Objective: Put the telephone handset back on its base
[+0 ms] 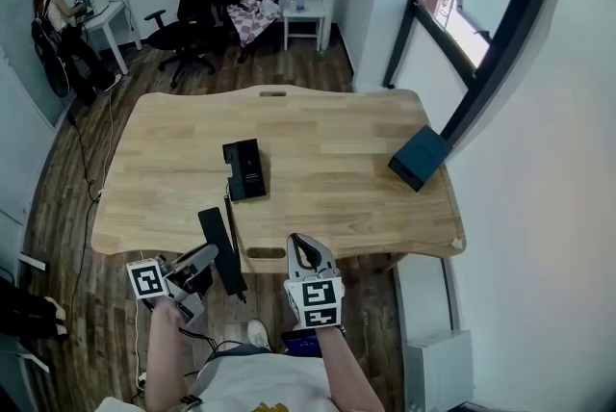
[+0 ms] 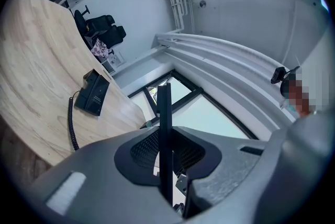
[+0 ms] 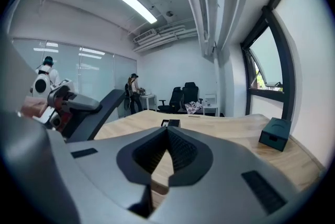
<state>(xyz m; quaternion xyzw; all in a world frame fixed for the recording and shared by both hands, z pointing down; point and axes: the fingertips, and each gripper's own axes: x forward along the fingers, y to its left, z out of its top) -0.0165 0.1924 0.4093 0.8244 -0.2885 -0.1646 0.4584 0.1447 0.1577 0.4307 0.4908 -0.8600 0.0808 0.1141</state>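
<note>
The black telephone base (image 1: pixel 244 169) lies on the wooden table (image 1: pixel 327 126), left of the middle. A coiled cord (image 1: pixel 228 208) runs from it to the long black handset (image 1: pixel 221 249), which hangs off the table's near edge. My left gripper (image 1: pixel 205 264) is shut on the handset's lower half. In the left gripper view the handset (image 2: pixel 164 113) stands edge-on between the jaws, with the base (image 2: pixel 93 93) beyond. My right gripper (image 1: pixel 308 251) is shut and empty, just in front of the near edge. In its own view the tips (image 3: pixel 168 129) meet, and the base (image 3: pixel 170 123) lies ahead.
A dark blue box (image 1: pixel 420 157) sits at the table's right edge, near the window. Black office chairs (image 1: pixel 207 1) and a white stool (image 1: pixel 304 11) stand beyond the far edge. A person (image 1: pixel 53 25) is at a small desk at the far left.
</note>
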